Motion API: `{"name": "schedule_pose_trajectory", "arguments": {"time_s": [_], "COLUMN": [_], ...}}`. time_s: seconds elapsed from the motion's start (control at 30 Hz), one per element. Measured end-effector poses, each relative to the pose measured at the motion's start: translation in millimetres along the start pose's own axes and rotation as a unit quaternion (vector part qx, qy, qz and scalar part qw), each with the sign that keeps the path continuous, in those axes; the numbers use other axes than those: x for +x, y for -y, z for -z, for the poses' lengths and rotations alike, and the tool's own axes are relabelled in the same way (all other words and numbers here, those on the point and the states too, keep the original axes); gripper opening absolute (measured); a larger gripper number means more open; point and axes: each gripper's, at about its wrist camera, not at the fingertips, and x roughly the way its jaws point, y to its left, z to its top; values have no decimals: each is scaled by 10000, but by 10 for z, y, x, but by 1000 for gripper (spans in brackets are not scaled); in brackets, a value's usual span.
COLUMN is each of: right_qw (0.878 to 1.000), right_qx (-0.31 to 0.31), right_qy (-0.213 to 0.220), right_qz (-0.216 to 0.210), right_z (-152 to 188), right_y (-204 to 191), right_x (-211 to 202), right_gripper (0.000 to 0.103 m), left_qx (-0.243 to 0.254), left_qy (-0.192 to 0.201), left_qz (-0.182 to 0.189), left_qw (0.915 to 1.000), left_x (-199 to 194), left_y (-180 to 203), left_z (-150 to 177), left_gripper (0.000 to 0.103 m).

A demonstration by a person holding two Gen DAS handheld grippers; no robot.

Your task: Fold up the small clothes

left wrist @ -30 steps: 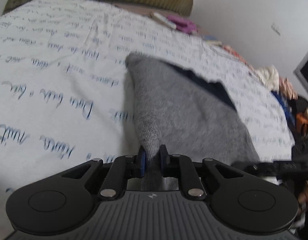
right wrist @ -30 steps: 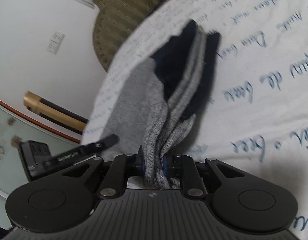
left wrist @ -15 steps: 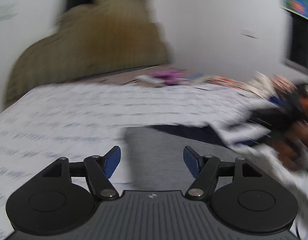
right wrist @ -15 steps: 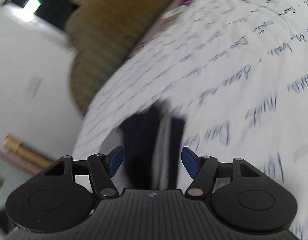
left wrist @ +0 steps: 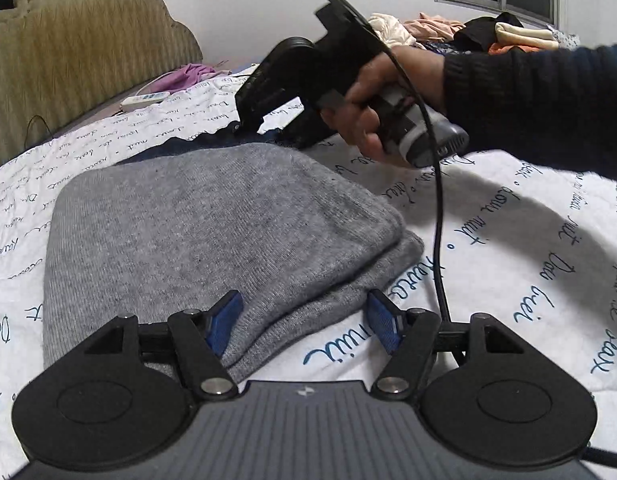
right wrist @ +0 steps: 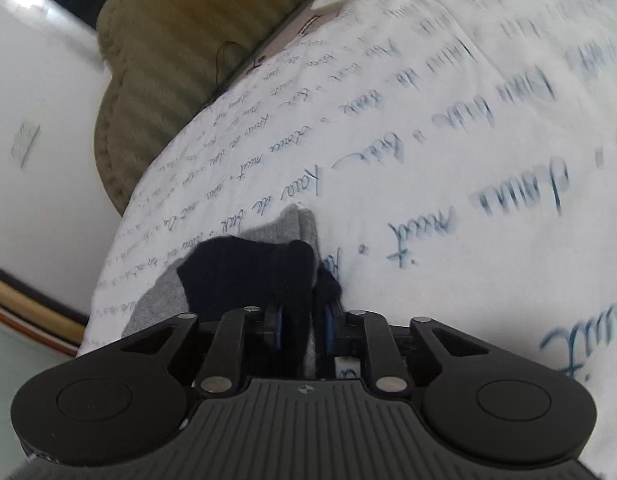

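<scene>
A grey knit garment [left wrist: 212, 220] with a navy part lies folded in layers on the white bedsheet [left wrist: 528, 240] with blue script. My left gripper [left wrist: 304, 322] is open at the garment's near edge. Its blue pads stand apart on either side of the grey corner and do not press on it. At the garment's far end a hand [left wrist: 372, 120] in a dark sleeve holds the right gripper. In the right wrist view my right gripper [right wrist: 303, 328] is closing, its pads pressing on the navy edge [right wrist: 252, 276] between them.
An olive padded headboard [left wrist: 80, 60] stands behind the bed. A white remote [left wrist: 144, 98] and a purple cloth [left wrist: 192, 72] lie near it. A pile of clothes [left wrist: 468, 32] sits at the far right under a window. A black cable [left wrist: 438, 220] hangs across the sheet.
Both grippers were shut on the garment a second ago, then opened and let it go. Now the right one has shut on the navy end; the left stays open and has rolled level.
</scene>
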Motion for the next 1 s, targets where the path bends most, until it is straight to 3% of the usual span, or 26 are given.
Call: {"name": "schedule_pose_trajectory", "arguments": {"time_s": [0.07, 0.1, 0.17, 0.23, 0.3, 0.37, 0.43, 0.5, 0.53, 0.57, 0.73, 0.8, 0.9, 0.93, 1.0], "right_qw": [9998, 9998, 9997, 9989, 9975, 9967, 9961, 9957, 9957, 9953, 9933, 9942, 9960, 9962, 9959], "right_qx": [82, 85, 143, 38, -35, -287, -414, -542, -620, -639, -824, -832, -522, -455, -397], "right_qy": [100, 120, 188, 371, 215, 40, -146, -301, -405, -570, -596, -609, -551, -482, -234], "right_qz": [-129, -107, -25, -269, -668, -763, -769, -681, -553, -462, -557, -312, -481, -564, -778], "right_z": [52, 66, 86, 170, 324, 530, 716, 842, 905, 947, 1122, 1127, 1145, 1143, 1167], "right_y": [20, -2, -67, -169, -239, -325, -364, -403, -402, -397, -400, -309, -245, -278, -335], "right_x": [-46, -87, -267, -520, -705, -848, -846, -771, -708, -633, -744, -698, -736, -811, -1004], "right_gripper": [31, 42, 43, 43, 43, 43, 42, 36, 17, 9, 9, 9, 21, 32, 46], "left_qx": [-54, -158, -336, -459, -551, -654, -624, -644, -729, -779, -886, -901, -753, -615, -138], "left_qy": [116, 244, 637, 936, 867, 717, 535, 314, 105, -38, -155, -14, 330, 552, 834], "left_qz": [1, 60, 135, -67, -329, -550, -529, -322, -204, -153, -48, -71, -343, -470, -909], "left_qw": [9999, 9996, 9973, 9945, 9942, 9938, 9952, 9969, 9971, 9968, 9959, 9959, 9960, 9955, 9923], "left_x": [-72, -200, -463, -668, -724, -671, -570, -465, -409, -368, -414, -411, -644, -759, -916], "left_y": [39, 34, -5, -119, -293, -452, -497, -520, -563, -568, -684, -677, -578, -541, -434], "left_z": [-42, -32, -50, -61, -57, -17, -1, 39, 68, 100, 148, 203, 187, 188, 252], "left_gripper": [68, 68, 69, 69, 69, 69, 69, 69, 68, 67, 59, 59, 59, 62, 80]}}
